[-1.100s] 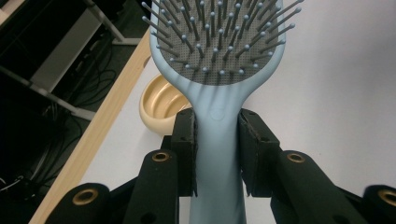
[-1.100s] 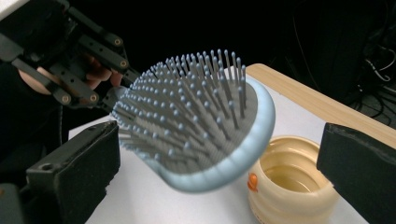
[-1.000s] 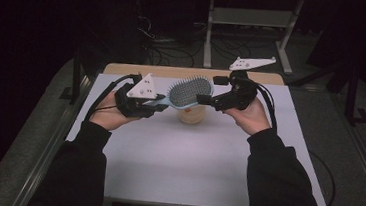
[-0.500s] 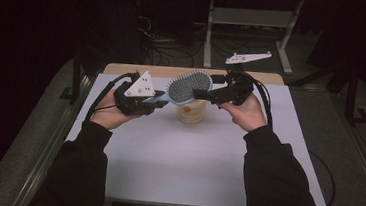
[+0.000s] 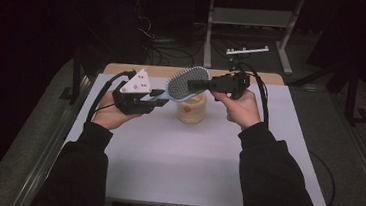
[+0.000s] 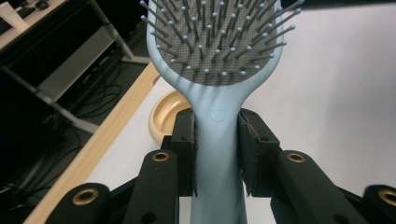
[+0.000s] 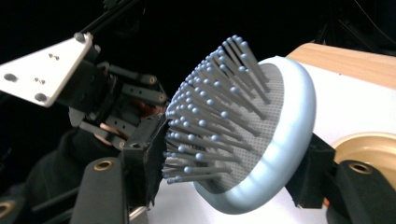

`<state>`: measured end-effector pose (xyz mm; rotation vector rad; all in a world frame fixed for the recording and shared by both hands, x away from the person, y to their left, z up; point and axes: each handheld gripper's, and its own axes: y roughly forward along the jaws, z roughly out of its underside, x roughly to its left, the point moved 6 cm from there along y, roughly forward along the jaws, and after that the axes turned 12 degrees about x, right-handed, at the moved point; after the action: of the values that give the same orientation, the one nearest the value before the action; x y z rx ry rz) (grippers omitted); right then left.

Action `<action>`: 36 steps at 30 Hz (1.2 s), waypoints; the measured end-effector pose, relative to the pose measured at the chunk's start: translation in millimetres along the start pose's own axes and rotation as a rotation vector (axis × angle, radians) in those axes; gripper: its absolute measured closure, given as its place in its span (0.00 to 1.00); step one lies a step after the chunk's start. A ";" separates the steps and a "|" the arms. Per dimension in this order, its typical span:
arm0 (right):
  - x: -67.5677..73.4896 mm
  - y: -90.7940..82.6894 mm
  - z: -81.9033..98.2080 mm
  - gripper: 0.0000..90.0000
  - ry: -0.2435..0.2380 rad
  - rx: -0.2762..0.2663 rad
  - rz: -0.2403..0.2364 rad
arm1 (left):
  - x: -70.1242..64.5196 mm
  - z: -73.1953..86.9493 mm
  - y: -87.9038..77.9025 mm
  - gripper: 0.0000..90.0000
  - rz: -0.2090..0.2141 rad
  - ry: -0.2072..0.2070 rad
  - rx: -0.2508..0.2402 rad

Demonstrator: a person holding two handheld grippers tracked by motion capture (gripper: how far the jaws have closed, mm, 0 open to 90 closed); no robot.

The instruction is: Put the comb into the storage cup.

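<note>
brush: light blue paddle hairbrush, held up in the air over the back half of the white table, right above a small tan jar

long axis: pretty much level and running left-right across the table in the high view, tilted up a bit toward the head end

which way it points: handle goes to the person's left, head to the right; bristles face up and toward the camera in the high view

left gripper: pads clamped on either side of the handle just below the head, narrow gap, solid grip. In the left gripper view the brush runs straight away from the camera, bristle side up

right gripper: jaws have just been closing, with the brush head between them. One pad sits against the bristle tips, the other against the smooth back of the head, so it's pinching the head front to back

jar: tan rim peeks out behind the right jaw
</note>
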<state>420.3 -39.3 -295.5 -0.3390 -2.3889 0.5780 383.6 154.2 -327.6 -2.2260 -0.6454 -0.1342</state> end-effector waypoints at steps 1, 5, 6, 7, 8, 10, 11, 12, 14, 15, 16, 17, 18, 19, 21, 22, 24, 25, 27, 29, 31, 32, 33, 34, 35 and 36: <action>-0.5 0.4 -1.0 0.44 0.020 -0.007 0.000 | 0.0 0.7 1.1 0.78 -0.001 -0.008 -0.003; -0.6 1.5 -2.8 0.54 0.081 -0.012 0.006 | -0.7 5.2 6.9 0.78 0.013 -0.019 -0.003; -0.9 1.7 -3.0 0.56 0.104 -0.007 0.007 | -1.4 6.2 8.4 0.78 0.021 -0.026 -0.004; -0.8 1.6 -3.2 0.58 0.126 0.000 0.007 | -2.0 7.1 9.7 0.78 0.030 -0.034 -0.005; -0.3 1.3 -3.6 0.59 0.134 0.009 0.012 | -2.5 7.8 10.8 0.78 0.037 -0.037 -0.011; 2.6 0.7 -5.3 0.61 0.126 0.011 0.029 | -2.8 8.7 12.4 0.78 0.060 -0.060 -0.035; 4.6 0.0 -6.4 0.61 0.121 0.012 0.039 | -2.9 8.8 13.0 0.78 0.073 -0.071 -0.048; 6.6 -0.6 -7.9 0.62 0.113 0.013 0.051 | -2.6 8.9 13.2 0.78 0.080 -0.078 -0.056; 10.1 -1.2 -10.2 0.62 0.095 0.022 0.070 | -2.4 8.7 13.1 0.78 0.087 -0.089 -0.063; 11.9 -1.6 -11.3 0.62 0.088 0.029 0.078 | -2.1 8.2 12.4 0.78 0.088 -0.094 -0.068; 13.6 -2.2 -12.4 0.62 0.080 0.031 0.085 | -1.9 7.6 11.5 0.77 0.094 -0.100 -0.078; 15.2 -3.1 -13.6 0.62 0.070 0.033 0.090 | -1.4 6.9 10.4 0.77 0.101 -0.109 -0.089; 16.8 -4.3 -14.7 0.62 0.063 0.036 0.093 | -0.6 6.3 9.1 0.76 0.102 -0.119 -0.101; 18.2 -5.7 -16.1 0.62 0.055 0.033 0.099 | 0.4 5.7 7.8 0.75 0.106 -0.129 -0.113; 20.2 -8.4 -18.3 0.62 0.043 0.032 0.107 | 2.0 4.9 5.2 0.75 0.124 -0.147 -0.135; 21.3 -9.6 -19.3 0.62 0.040 0.030 0.113 | 2.9 4.8 4.3 0.75 0.127 -0.154 -0.144; 23.1 -11.8 -21.1 0.62 0.028 0.035 0.126 | 4.1 5.0 3.1 0.75 0.134 -0.161 -0.152; 23.8 -12.4 -21.9 0.62 0.026 0.039 0.135 | 4.5 5.3 2.7 0.75 0.132 -0.160 -0.150; 24.3 -13.8 -23.4 0.62 0.018 0.046 0.157 | 5.2 5.4 1.5 0.74 0.132 -0.165 -0.158; 24.2 -14.9 -24.4 0.62 0.007 0.051 0.176 | 6.3 5.5 -0.1 0.74 0.133 -0.168 -0.163; 23.9 -16.6 -25.2 0.62 0.004 0.050 0.185 | 7.5 5.5 -1.5 0.74 0.134 -0.173 -0.170; 23.5 -17.6 -25.6 0.62 0.003 0.049 0.187 | 7.9 5.2 -2.2 0.74 0.136 -0.179 -0.176; 23.3 -18.8 -26.2 0.62 0.002 0.046 0.193 | 8.6 5.4 -3.0 0.73 0.134 -0.180 -0.176; 23.1 -20.0 -26.6 0.62 -0.001 0.044 0.198 | 9.3 5.6 -3.7 0.73 0.133 -0.184 -0.178; 23.2 -21.4 -27.2 0.62 -0.006 0.040 0.204 | 10.2 6.2 -4.2 0.73 0.130 -0.187 -0.175; 23.3 -22.7 -27.8 0.62 -0.010 0.038 0.211 | 11.2 6.9 -4.8 0.73 0.125 -0.191 -0.176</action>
<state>418.6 -41.3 -252.7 -0.5772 -2.3640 0.7204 390.3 166.4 -325.7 -2.4628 -0.6132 0.0892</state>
